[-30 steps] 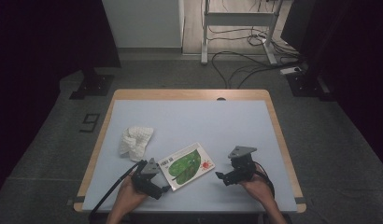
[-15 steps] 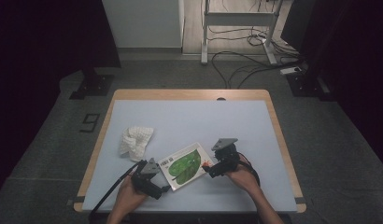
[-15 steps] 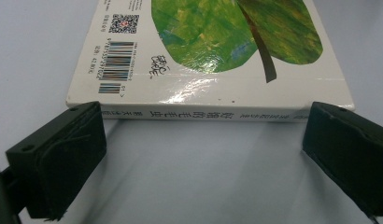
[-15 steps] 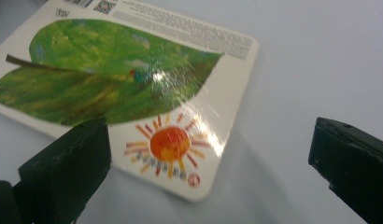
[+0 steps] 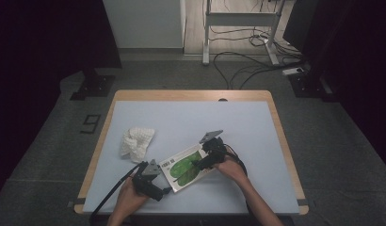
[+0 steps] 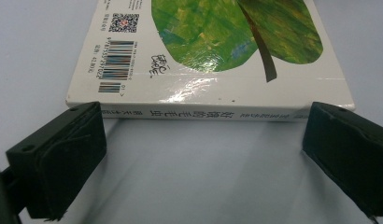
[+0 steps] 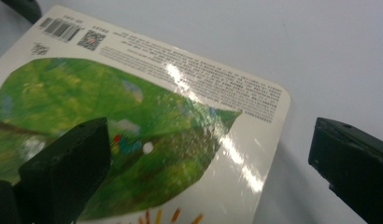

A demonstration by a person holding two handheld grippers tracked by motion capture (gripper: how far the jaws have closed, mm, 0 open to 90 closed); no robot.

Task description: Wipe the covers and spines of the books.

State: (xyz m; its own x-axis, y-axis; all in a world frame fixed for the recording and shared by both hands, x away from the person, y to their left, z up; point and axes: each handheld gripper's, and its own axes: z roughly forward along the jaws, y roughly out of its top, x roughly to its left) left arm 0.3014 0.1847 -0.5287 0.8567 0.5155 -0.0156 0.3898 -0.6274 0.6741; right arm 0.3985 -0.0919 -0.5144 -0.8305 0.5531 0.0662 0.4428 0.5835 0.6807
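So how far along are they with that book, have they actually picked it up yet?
Not yet. The book lies flat on the table, back cover up. Both claws are open: the left claw faces its spine, the right claw straddles a cover edge. Gripping is left. The white cloth lies apart, untouched.

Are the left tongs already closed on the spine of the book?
No, the left tongs stand wide open, both jaws short of the book spine.

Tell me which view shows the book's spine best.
The left gripper view: the book's spine faces the camera, its lettering running between the open jaws. The right gripper view shows the book from above, back cover only. In the high view the book is too small.
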